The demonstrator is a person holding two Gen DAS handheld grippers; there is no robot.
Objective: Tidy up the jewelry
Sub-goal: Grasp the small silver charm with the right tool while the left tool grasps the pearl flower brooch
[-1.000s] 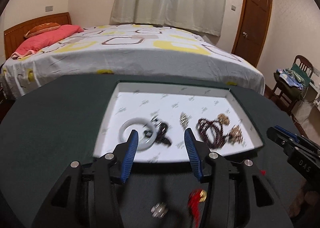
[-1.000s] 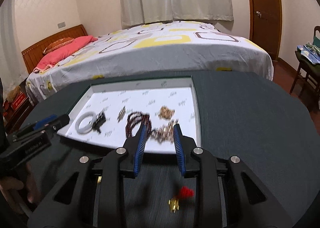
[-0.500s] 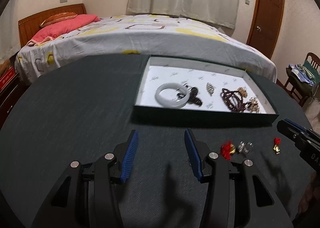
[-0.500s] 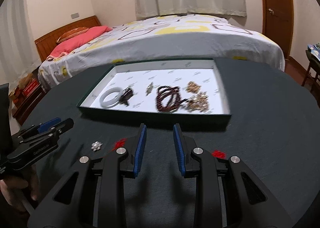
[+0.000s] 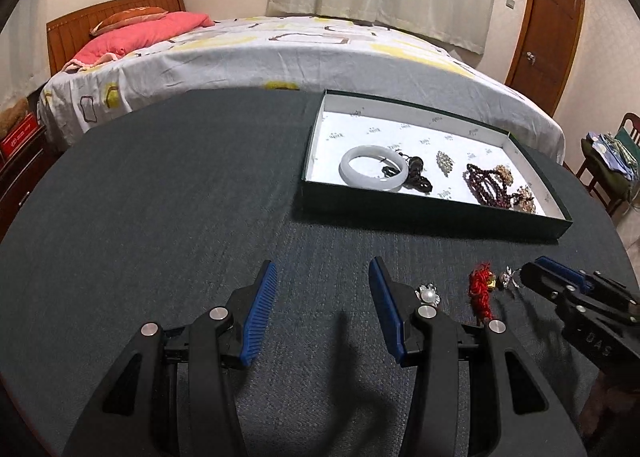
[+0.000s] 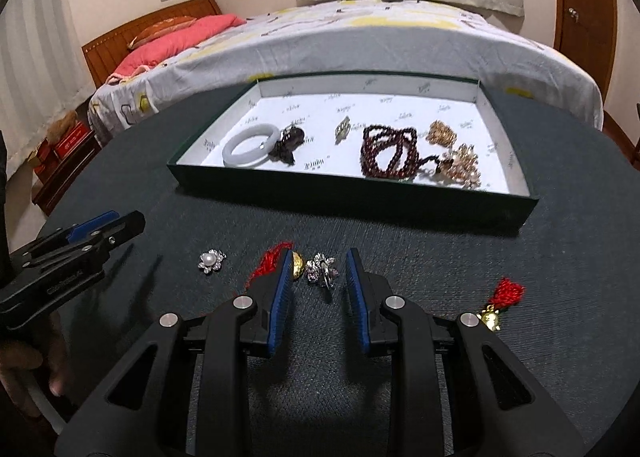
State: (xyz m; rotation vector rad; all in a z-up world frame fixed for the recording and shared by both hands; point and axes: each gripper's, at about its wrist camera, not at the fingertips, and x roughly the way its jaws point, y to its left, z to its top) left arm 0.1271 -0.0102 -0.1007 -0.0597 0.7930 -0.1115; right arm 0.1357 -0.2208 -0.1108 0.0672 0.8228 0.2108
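My right gripper (image 6: 319, 257) is open low over the dark table cloth, and a silver crystal brooch (image 6: 322, 271) lies between its fingers without touching the pads. A red tassel with a gold charm (image 6: 296, 265) lies against the left finger, which partly hides it. A pearl brooch (image 6: 212, 260) lies further left and a second red tassel charm (image 6: 502, 299) to the right. My left gripper (image 5: 324, 269) is open over bare cloth with nothing in it, and the pearl brooch (image 5: 429, 294) lies just right of it.
A shallow green tray (image 6: 352, 189) with a white lining stands beyond, holding a white bangle (image 6: 250, 145), a dark red bead bracelet (image 6: 388, 153) and gold pieces (image 6: 460, 163). A bed lies behind the round table. A chair (image 5: 612, 161) stands at the right.
Both grippers have drawn back from over the tray and come down toward the cloth. The loose pieces in front of the tray now lie at the right gripper's fingers.
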